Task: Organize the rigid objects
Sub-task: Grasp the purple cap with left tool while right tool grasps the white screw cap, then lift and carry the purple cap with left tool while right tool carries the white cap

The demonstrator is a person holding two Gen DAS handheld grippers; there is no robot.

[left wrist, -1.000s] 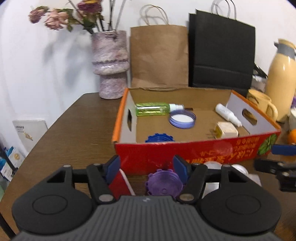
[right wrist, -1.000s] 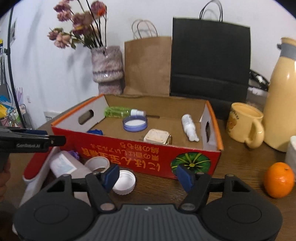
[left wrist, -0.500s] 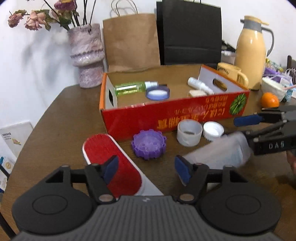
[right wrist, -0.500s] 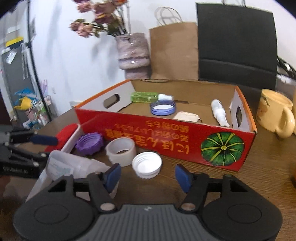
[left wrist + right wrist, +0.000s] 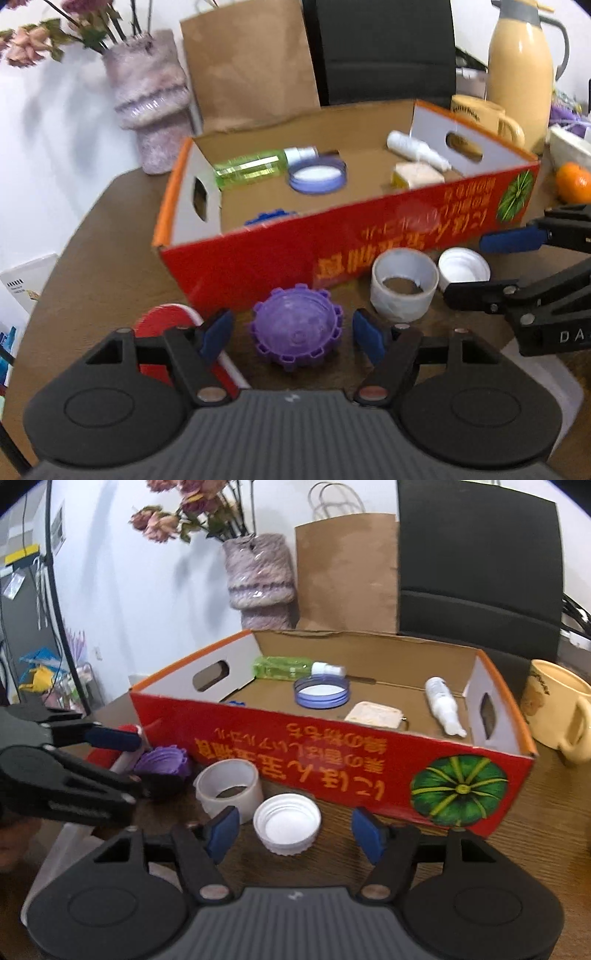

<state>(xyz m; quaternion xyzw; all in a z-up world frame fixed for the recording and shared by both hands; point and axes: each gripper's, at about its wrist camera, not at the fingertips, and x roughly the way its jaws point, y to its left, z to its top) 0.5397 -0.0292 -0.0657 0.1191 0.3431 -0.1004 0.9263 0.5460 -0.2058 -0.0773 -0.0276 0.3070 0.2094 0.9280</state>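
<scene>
Progress: roughly half, I'd judge; six things lie in the red box, five wait outside on the table.
Left tongs: spread, pinching nothing; purple toothed lid sits between the pads, untouched, with the red brush under the left pad.
Right tongs: spread too, empty; white cap between the tips, white ring just left and ahead.
Boxed count: one green bottle, one blue-rimmed lid, one blue toothed lid, one cream tin, one white bottle.
Loose count: one clear tub beneath the right tongs.
</scene>
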